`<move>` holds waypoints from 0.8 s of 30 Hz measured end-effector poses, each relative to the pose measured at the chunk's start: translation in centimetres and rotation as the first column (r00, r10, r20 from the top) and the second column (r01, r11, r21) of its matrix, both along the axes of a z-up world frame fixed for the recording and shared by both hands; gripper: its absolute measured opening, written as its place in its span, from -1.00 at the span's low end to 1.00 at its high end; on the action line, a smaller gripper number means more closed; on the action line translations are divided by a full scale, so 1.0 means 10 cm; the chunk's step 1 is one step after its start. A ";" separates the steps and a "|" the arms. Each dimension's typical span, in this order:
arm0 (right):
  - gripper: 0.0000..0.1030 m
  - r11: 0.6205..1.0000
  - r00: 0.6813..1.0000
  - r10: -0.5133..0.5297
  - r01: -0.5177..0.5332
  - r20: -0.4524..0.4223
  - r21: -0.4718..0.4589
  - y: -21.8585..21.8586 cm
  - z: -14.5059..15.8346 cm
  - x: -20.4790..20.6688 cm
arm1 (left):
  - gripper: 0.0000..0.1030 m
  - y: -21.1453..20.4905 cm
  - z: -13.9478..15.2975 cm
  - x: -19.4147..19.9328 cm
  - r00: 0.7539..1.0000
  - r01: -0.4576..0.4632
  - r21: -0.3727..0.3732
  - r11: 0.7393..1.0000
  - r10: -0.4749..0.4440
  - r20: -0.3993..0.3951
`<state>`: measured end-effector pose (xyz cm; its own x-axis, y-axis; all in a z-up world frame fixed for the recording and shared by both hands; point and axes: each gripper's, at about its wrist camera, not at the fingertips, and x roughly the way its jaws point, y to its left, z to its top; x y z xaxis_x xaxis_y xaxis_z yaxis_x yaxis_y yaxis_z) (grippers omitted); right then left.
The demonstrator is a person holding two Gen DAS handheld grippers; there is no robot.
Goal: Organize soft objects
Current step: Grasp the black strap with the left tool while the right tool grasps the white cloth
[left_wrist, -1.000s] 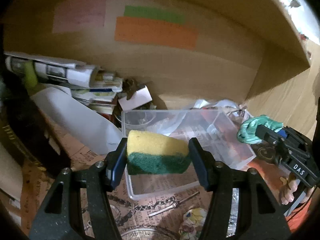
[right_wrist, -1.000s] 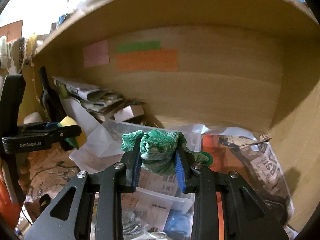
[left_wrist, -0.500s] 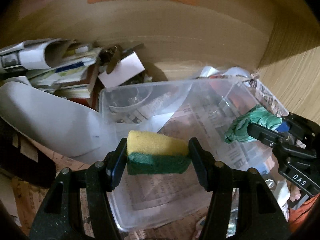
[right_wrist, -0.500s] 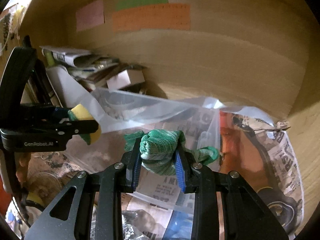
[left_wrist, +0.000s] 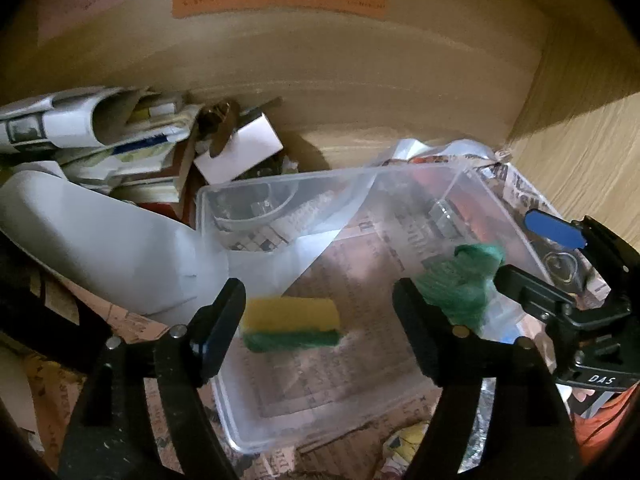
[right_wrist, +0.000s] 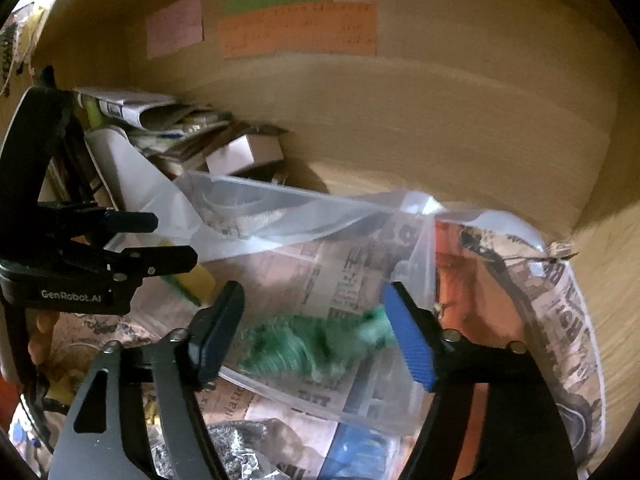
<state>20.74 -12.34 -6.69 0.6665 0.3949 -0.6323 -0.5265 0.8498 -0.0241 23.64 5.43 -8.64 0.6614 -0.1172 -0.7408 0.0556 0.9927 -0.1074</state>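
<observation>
Yellow-green sponge (left_wrist: 291,325) and green cloth (left_wrist: 456,284), both blurred, over clear bin (left_wrist: 224,208).

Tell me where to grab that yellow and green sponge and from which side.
Take the sponge across its two short ends, coming straight down from above into the clear bin. It is a low block, long side across the view, yellow layer over green. The left claw is open around it, in line for that; the image is blurred.

Motion-blurred: sponge (left_wrist: 291,323), green cloth (right_wrist: 316,346). Unreadable writing on orange note (right_wrist: 298,28) at 12 o'clock. Cut off at 9 o'clock: rolled newspaper (left_wrist: 60,124). Partly hidden behind plastic bin (left_wrist: 256,436) wall: small clear bowl (left_wrist: 256,208).
</observation>
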 end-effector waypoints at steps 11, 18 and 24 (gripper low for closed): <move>0.72 0.996 0.992 -0.015 0.005 0.123 0.084 -0.24 0.39 -0.47 | 0.97 -0.04 0.49 -0.68 0.982 -0.024 0.016 1.000 0.021 0.185; 0.86 0.994 0.985 -0.030 0.011 0.171 0.110 -0.39 0.42 -0.87 | 0.98 -0.11 0.44 -1.20 0.976 -0.034 0.018 0.999 0.029 0.216; 0.87 0.992 0.990 -0.052 0.036 0.135 0.118 -0.56 0.26 -1.07 | 0.98 -0.13 0.10 -1.49 0.992 -0.006 0.002 1.000 0.005 0.127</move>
<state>10.05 -17.95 -4.07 0.7621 0.4282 -0.4856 -0.4873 0.8732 0.0052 8.77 4.08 -7.64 0.7510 -0.1119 -0.6507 0.0631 0.9932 -0.0980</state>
